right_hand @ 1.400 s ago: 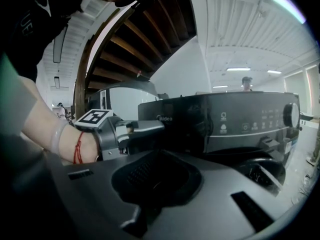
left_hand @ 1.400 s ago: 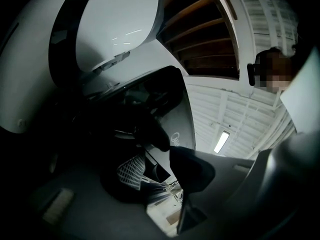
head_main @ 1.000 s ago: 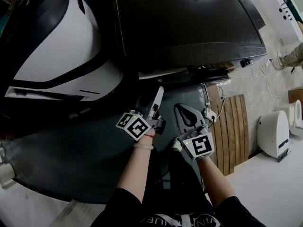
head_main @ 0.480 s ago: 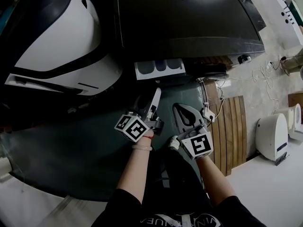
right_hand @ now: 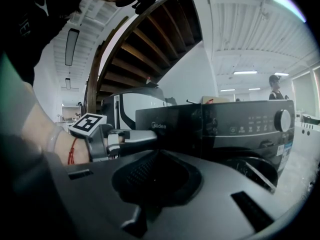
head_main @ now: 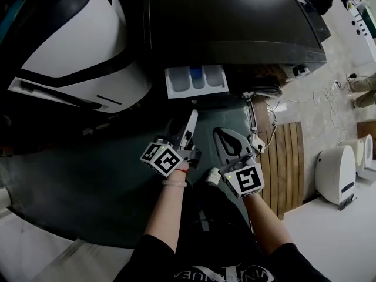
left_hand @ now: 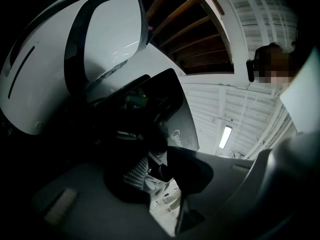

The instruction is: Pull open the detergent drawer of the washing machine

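The detergent drawer [head_main: 195,80] stands pulled out at the left end of the washing machine's [head_main: 235,22] front, so the pull looks done. Your left claw [head_main: 189,128], near it, is released and empty, its jaws having just closed slightly. Your right claw [head_main: 226,137] looks clenched on nothing. Next, just withdraw.

The person wears a black short-sleeved top [head_main: 154,254] with white lettering [head_main: 226,273] across the chest. A red thread [head_main: 184,170] and a pale bangle [head_main: 177,183] circle the left wrist. The left gripper [head_main: 192,117] is grey, and its long slim fingers [head_main: 190,125] have just been closing with nothing between them. The right gripper [head_main: 226,133] is grey and loop-shaped. Each bears a white cube with black square markers: left cube [head_main: 161,158], right cube [head_main: 245,181].
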A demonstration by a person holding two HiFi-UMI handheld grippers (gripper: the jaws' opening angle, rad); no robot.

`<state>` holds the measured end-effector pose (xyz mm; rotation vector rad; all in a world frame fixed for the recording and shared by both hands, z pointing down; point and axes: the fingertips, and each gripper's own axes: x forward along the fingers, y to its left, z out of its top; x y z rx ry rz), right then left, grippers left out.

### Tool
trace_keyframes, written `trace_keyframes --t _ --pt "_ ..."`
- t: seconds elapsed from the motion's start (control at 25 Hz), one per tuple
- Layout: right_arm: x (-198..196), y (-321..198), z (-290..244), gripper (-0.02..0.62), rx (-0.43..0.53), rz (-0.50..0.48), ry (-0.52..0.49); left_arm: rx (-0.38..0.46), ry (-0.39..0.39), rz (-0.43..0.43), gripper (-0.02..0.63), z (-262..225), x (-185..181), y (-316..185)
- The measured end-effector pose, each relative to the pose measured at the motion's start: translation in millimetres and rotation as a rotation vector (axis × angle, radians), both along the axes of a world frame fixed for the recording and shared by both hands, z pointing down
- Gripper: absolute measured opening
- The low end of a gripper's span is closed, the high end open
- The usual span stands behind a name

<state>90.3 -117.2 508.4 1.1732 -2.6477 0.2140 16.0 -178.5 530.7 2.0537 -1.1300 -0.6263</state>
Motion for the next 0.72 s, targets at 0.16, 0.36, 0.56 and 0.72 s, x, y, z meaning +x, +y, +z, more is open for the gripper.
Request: trace_keyframes --t 0.16,0.36,0.56,0.72 --pt "5 7 0 0.011 0.024 -0.011 -0.007 -0.010 -0.007 -0.015 0.125 0 1 9" --pt "9 15 -2 0.011 0.039 -0.030 -0.010 -0.001 -0.011 -0.024 0.126 0 5 20" --pt "9 21 -8 0.011 0.053 -0.045 -0.010 -0.011 -0.017 -0.029 0.124 -2 6 30" --pt "9 24 -10 0.011 0.060 -0.047 -0.012 -0.020 -0.026 -0.019 0.121 -2 8 36"
